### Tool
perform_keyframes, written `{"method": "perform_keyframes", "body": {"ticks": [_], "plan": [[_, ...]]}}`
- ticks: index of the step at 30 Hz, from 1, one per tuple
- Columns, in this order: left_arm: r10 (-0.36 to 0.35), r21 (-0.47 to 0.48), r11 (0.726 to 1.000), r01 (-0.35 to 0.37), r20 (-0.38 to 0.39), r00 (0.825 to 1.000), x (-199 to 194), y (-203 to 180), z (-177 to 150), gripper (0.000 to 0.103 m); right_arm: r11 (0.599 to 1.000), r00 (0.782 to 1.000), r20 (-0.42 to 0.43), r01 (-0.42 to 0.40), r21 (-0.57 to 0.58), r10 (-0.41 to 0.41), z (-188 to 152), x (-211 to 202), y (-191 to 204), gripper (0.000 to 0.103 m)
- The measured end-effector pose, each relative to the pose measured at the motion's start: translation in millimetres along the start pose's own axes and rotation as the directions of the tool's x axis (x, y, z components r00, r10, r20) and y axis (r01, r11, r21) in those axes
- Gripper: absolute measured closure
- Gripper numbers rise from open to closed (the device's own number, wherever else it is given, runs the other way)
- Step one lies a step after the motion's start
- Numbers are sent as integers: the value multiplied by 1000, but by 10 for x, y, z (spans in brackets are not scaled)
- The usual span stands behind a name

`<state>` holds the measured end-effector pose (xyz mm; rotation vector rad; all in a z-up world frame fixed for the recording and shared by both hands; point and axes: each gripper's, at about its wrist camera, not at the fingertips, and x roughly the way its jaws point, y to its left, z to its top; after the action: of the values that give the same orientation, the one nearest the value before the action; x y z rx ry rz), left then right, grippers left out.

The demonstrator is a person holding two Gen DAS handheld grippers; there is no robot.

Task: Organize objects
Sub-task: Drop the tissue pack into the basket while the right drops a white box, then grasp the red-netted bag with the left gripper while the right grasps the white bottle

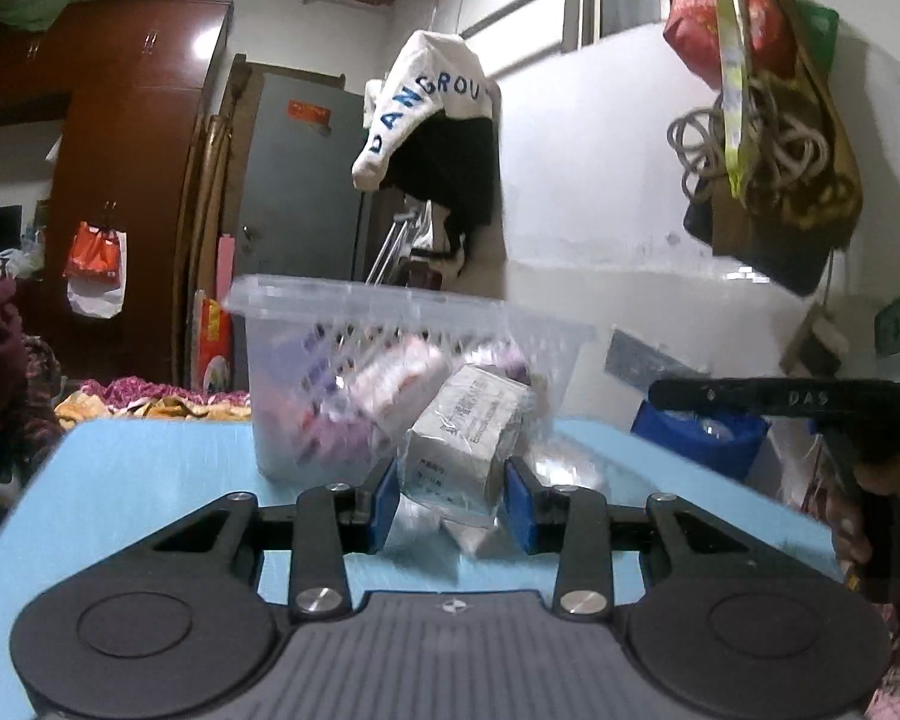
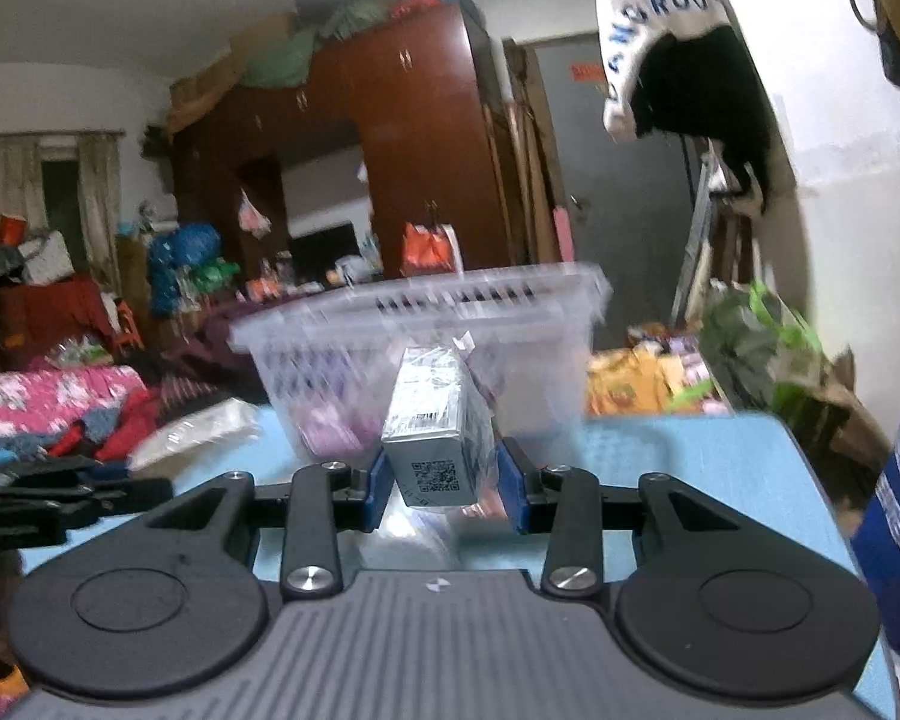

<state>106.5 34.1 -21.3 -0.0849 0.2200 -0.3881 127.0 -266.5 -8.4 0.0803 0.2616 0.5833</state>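
Note:
My left gripper (image 1: 453, 474) is shut on a white printed box in clear wrap (image 1: 468, 420), its blue pads (image 1: 384, 498) pressing both sides, held just above the blue table (image 1: 150, 480). My right gripper (image 2: 443, 462) is shut on a grey box with a QR code (image 2: 432, 414), also lifted off the table (image 2: 690, 468). A clear slotted plastic basket (image 1: 282, 360) stands right behind both boxes, also seen in the right wrist view (image 2: 306, 354). Several pink and purple packs lie inside it.
A crumpled clear packet (image 2: 198, 432) lies on the table left of the basket. The black body of my right gripper (image 1: 780, 399) and a hand (image 1: 858, 540) show at the right. Bags hang on the wall (image 1: 780, 150); a jacket (image 1: 438, 120) hangs behind the basket.

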Motion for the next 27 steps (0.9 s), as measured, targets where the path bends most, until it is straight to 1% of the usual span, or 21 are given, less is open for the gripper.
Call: {"method": "perform_keyframes", "body": {"ticks": [1,3,5,6,7,8,9,11,13,14,15,16,17,18,19,21,23,25,27], "plan": [[-2,-6,1000,2,11,1000,30,22,85,61,1000,1000,11,1,-10,-1,94,12,45,62],[-15,-25,1000,16,32,999,88,56,274,61,999,999,28,33,-40,-32,279,77,127,62],[-30,-30,999,32,51,998,197,77,534,61,997,998,39,59,-41,-58,500,199,173,62],[-29,-35,999,30,55,998,273,88,674,61,995,995,49,93,-41,-91,593,267,191,62],[-20,-38,999,23,60,998,347,109,795,61,986,987,58,152,-64,-149,689,363,236,62],[5,-32,999,-3,64,998,439,118,913,61,974,977,62,207,-91,-202,780,492,280,62],[32,-31,999,-31,52,998,544,131,1016,61,971,974,50,223,-89,-219,827,586,278,62],[83,-48,995,-82,15,996,758,173,1155,61,974,976,11,218,-66,-218,912,800,273,62],[119,-39,992,-120,-39,992,964,173,1207,61,964,968,-5,250,-88,-252,934,945,301,62],[144,-39,989,-146,-46,988,1048,175,1214,59,962,966,-18,257,-89,-259,941,1018,305,62],[172,-32,984,-174,-51,984,1110,170,1212,56,964,966,-36,251,-87,-255,941,1077,301,62],[199,-9,980,-200,-67,978,1183,163,1215,38,964,966,-45,248,-91,-253,942,1141,309,60],[224,22,975,-223,-101,969,1272,146,1229,24,959,963,-44,260,-108,-266,939,1172,334,55],[237,40,971,-234,-105,966,1310,132,1225,24,952,958,-45,276,-129,-284,934,1193,359,34],[244,43,969,-242,-86,966,1293,126,1222,24,947,955,-42,285,-149,-294,922,1182,391,16],[231,24,973,-230,-61,971,1143,102,1191,24,944,957,-10,286,-163,-291,882,1047,424,10],[182,19,983,-181,-30,983,876,6,1071,22,947,958,15,287,-147,-288,838,855,433,2],[138,70,988,-135,-44,989,612,-196,821,19,950,960,42,281,-133,-278,747,641,402,0],[91,96,992,-84,-63,994,347,-431,490,19,950,958,43,288,-119,-285,581,442,355,0]]}}
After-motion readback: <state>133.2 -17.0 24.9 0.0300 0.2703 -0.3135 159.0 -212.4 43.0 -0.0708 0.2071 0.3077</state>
